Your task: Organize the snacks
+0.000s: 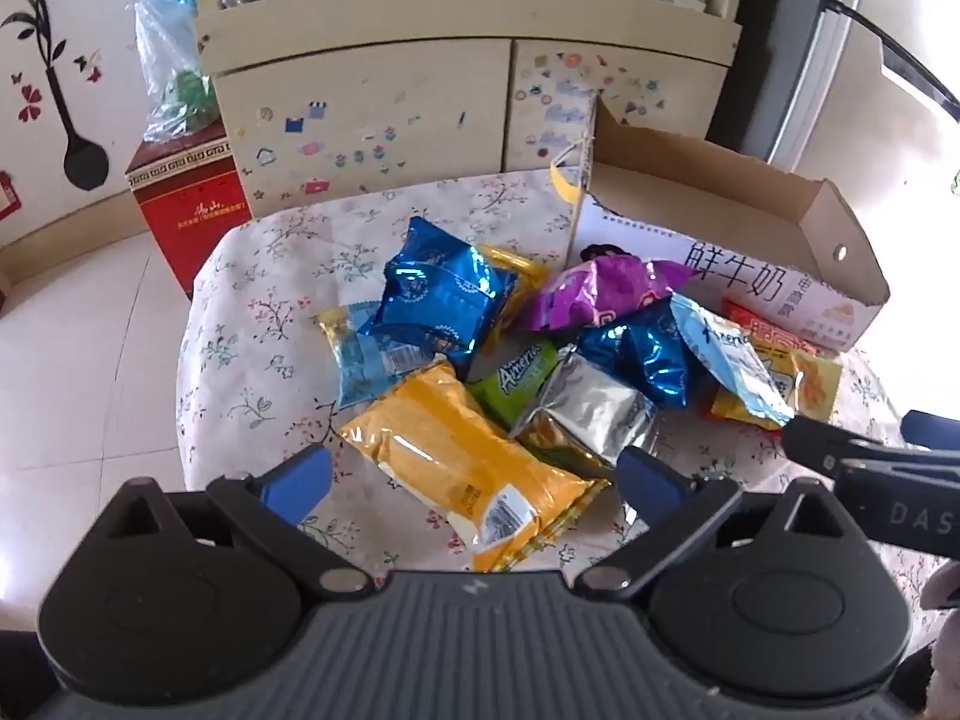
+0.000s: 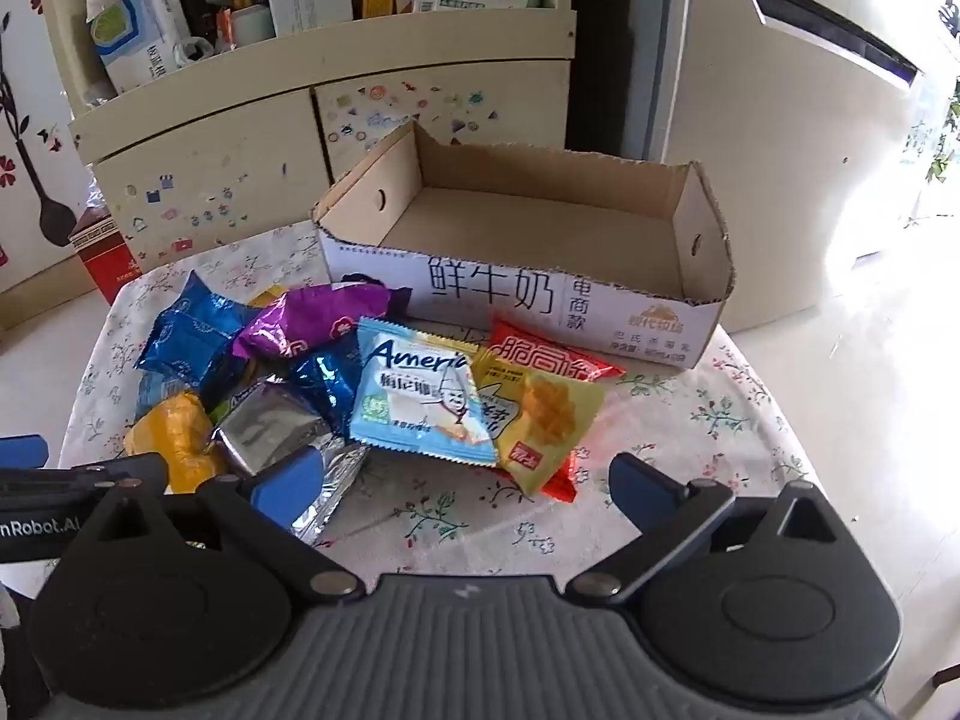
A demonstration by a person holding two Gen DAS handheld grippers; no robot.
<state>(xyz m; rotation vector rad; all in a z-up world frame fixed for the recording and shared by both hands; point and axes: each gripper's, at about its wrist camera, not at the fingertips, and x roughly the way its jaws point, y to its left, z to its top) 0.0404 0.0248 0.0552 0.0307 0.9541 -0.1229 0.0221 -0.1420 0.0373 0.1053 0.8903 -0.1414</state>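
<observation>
Between the wide-spread, empty left gripper (image 1: 474,477) lies a glossy yellow plastic pillow pack (image 1: 474,480). Beyond the right gripper (image 2: 468,489), equally wide, crinkled foil packets (image 2: 420,396) front an open cardboard box (image 2: 528,294).

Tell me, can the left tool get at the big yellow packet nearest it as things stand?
Probably yes. The left tool is open, with the big yellow packet lying on top between its fingers and nothing over it. The silver packet crowds one side, so it may get nudged.

Your right claw (image 2: 462,483) hangs wide open above the snack packets (image 2: 420,399), with the cardboard box (image 2: 540,294) empty behind them.
</observation>
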